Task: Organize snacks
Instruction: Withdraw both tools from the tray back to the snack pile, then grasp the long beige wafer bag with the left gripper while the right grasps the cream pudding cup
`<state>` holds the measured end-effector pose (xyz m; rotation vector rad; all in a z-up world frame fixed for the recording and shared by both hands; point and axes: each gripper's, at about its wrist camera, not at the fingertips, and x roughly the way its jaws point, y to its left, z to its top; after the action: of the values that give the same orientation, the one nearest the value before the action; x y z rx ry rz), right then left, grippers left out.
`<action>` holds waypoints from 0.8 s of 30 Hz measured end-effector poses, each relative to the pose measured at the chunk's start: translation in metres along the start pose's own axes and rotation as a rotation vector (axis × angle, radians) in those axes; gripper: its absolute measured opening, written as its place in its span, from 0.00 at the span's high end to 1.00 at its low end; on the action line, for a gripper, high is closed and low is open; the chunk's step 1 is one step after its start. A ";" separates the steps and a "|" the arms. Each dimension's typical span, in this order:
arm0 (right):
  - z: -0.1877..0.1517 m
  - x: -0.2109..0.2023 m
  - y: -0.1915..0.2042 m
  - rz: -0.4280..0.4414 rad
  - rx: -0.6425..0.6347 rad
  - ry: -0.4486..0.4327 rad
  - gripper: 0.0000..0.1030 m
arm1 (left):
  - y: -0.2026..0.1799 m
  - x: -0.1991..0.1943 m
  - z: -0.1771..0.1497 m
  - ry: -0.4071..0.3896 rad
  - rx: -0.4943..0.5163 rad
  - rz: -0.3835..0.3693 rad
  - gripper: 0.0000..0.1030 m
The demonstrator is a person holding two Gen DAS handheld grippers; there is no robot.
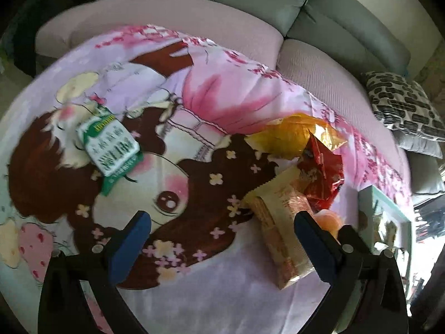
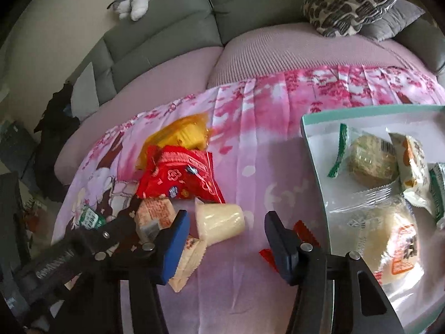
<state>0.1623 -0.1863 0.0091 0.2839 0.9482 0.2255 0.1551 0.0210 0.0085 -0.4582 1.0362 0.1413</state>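
1. We find the left gripper [image 1: 222,224] over a cartoon-print blanket [image 1: 194,105]; jaws wide apart, nothing btwn the blue pads, only blanket.
2. Its right-hand finger sits against or just over a tan wafer packet [image 1: 281,222]; contact can't be confirmed.
3. Beyond that packet, same view: a red foil packet [image 1: 324,172], and a yellow packet [image 1: 289,133] behind it, the two overlapping. An orange item by the finger is too hidden to identify.
4. A green-and-white packet [image 1: 111,144] lies alone on the blanket, well apart from the pile, on the left of that view.
5. Right gripper [image 2: 226,232]: jaws part-open, a pale jelly cup [image 2: 219,221] lying on its side btwn them. It's beside the left pad; the right pad stands clear of it, so we see no grip.
6. Another cream packet [image 2: 186,261] lies under the right gripper's left finger.
7. White tray w/ teal rim [image 2: 370,112] sits on the blanket at the right of the right wrist view. It holds several wrapped snacks, incl. a round green-wrapped cake [image 2: 370,161] and a clear-bagged bun [image 2: 389,236].
8. Background: grey sofa [image 2: 167,33], patterned cushion [image 2: 353,2].
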 end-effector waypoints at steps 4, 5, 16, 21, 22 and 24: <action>-0.001 -0.001 -0.001 -0.004 0.004 -0.001 0.46 | -0.004 0.007 0.001 0.028 -0.016 -0.055 0.01; 0.000 -0.002 -0.002 -0.007 0.004 -0.002 0.46 | -0.007 0.008 0.001 0.030 -0.007 -0.055 0.01; -0.001 0.002 0.001 -0.030 -0.019 0.025 0.46 | -0.026 0.025 0.002 0.099 0.045 -0.083 0.01; -0.001 0.004 0.002 -0.036 -0.031 0.039 0.46 | -0.030 0.029 0.002 0.112 0.059 -0.069 0.01; -0.001 0.004 0.002 -0.036 -0.033 0.040 0.46 | -0.029 0.030 0.003 0.113 0.058 -0.059 0.01; -0.001 0.004 0.002 -0.034 -0.032 0.040 0.46 | -0.024 0.030 0.004 0.112 0.055 -0.037 0.01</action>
<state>0.1637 -0.1833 0.0061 0.2345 0.9874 0.2160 0.1816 -0.0018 -0.0078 -0.4385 1.1378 0.0541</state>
